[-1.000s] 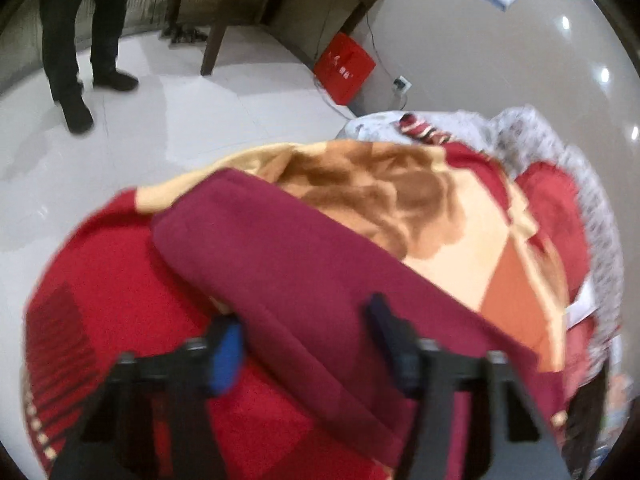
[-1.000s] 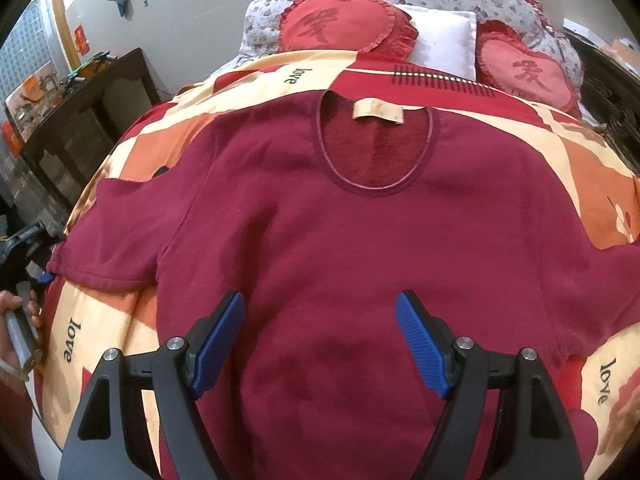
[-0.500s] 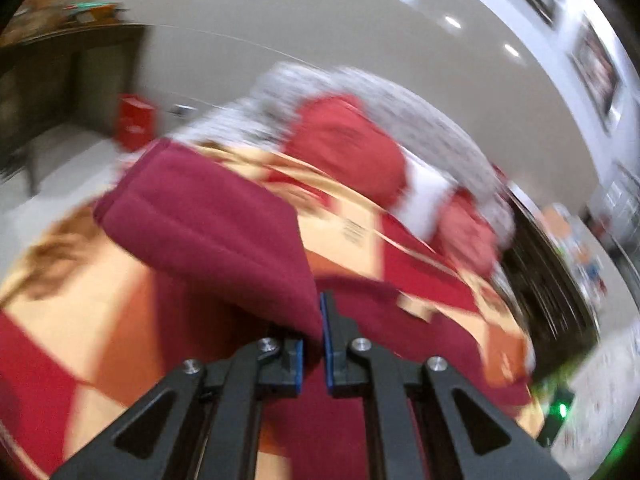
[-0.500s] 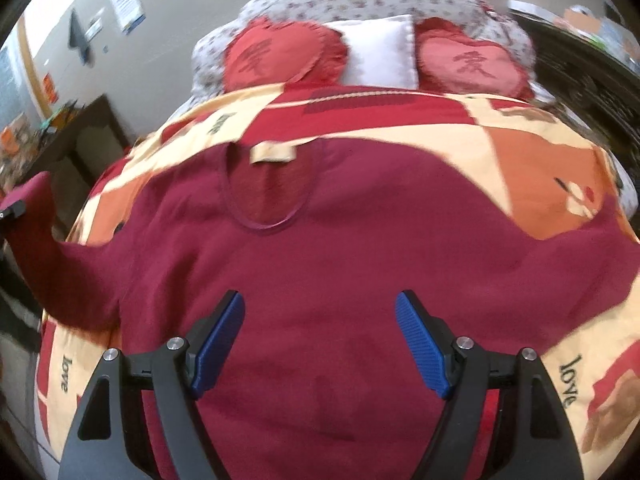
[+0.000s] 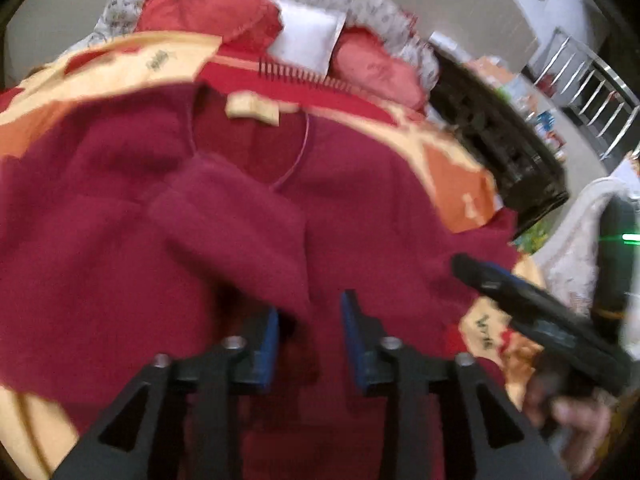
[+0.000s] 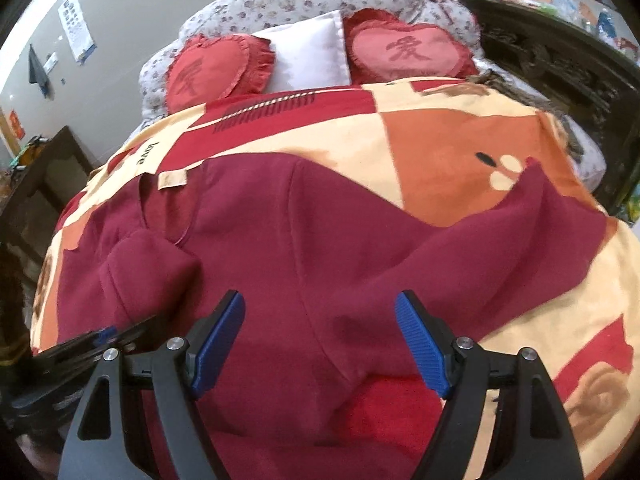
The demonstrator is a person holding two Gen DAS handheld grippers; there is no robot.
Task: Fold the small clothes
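**Left sleeve laid across the chest, right sleeve waiting**

The left gripper (image 5: 308,336) has its blue-padded jaws parting, and the cuff end of the folded left sleeve (image 5: 236,232) lies in the gap between them; the pads no longer press on the cloth, so I judge this to be a release. The right gripper (image 6: 320,344) hangs with its jaws wide apart and nothing between them, low over the body of the garment.

That garment, a dark red fleecy pullover with a round neck and a pale neck label (image 6: 256,264), lies flat and face up in the middle of a bed, on a quilt patterned in red, orange and cream blocks (image 6: 452,148). Its left sleeve is doubled inward over the chest, just below the neckline. The right sleeve (image 6: 532,216) is spread outward over the quilt, with its cuff slightly lifted.

Beyond the quilt, two red heart-shaped cushions (image 6: 404,52) flank a white square pillow (image 6: 308,56) against a floral headboard cover.

The step in hand looks like the first sleeve fold, nearly done. The next move likely calls for the left gripper to draw clear without dragging the cuff, and for the right gripper to reach out to the spread sleeve, pinch it near the cuff and carry it across to match.
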